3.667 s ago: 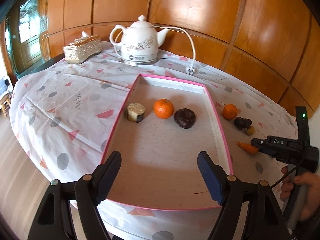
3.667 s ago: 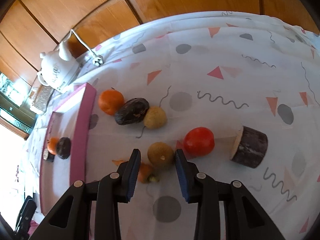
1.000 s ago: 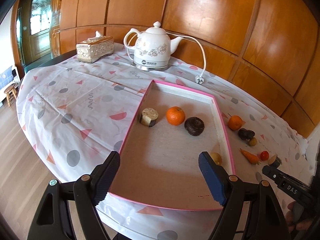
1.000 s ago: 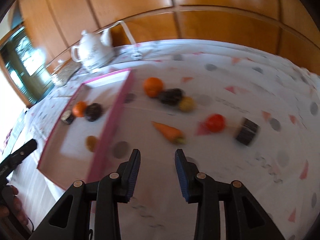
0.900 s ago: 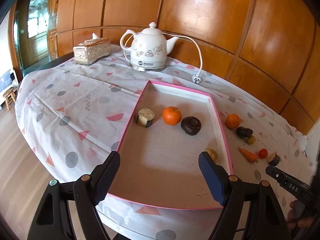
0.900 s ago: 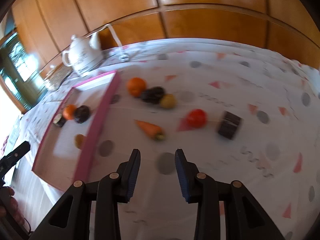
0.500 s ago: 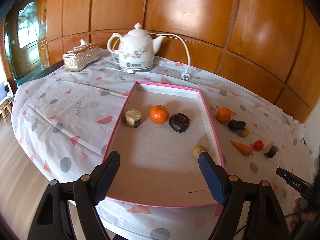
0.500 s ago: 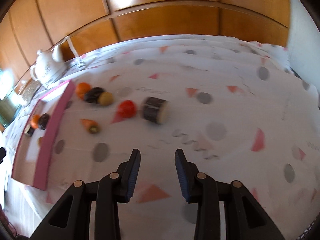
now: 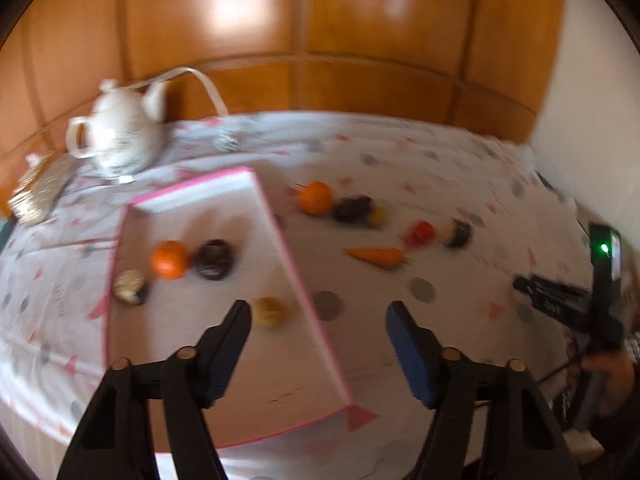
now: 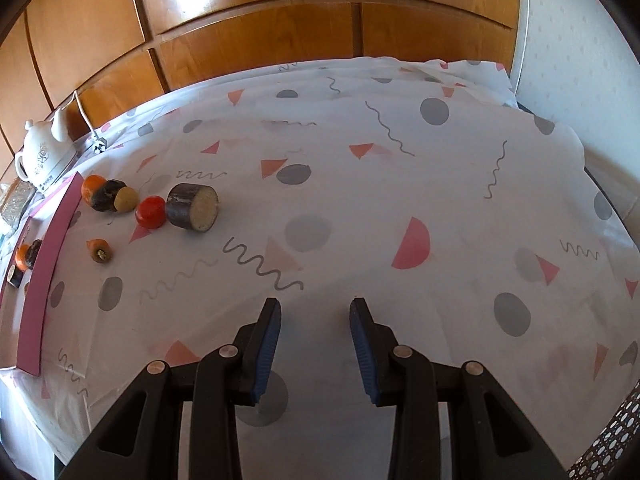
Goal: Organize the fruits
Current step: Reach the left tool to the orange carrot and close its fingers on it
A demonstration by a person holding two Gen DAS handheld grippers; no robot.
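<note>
Now my left claw (image 9: 318, 336) hangs over the right-hand rim of the pink tray (image 9: 304, 296), where before it sat square over the tray's floor; its jaws have just been closing in, yet they stand apart with nothing between them, released. This view is blurred. My right claw (image 10: 314, 340), which a second ago looked down at the tray edge and the carrot, now faces a bare stretch of patterned cloth on the desk (image 10: 400, 184), the loose produce off to its left. Its jaws keep their narrow gap, unclenched, gripping nothing.

Inside the tray lie four pieces: a cut cream-faced round (image 9: 130, 286), an orange (image 9: 170, 259), a dark brown fruit (image 9: 214, 259) beside it, and a yellowish fruit (image 9: 272, 312) near the right rim.

Outside on the cloth sit another orange (image 10: 93, 186), a dark fruit (image 10: 106, 196) touching a small yellow one (image 10: 126, 200), a tomato (image 10: 151, 212) just beside a dark-skinned cut log (image 10: 193, 208), and a carrot (image 10: 99, 250) nearer the tray.

A white kettle (image 9: 120, 142) stands beyond the tray.
</note>
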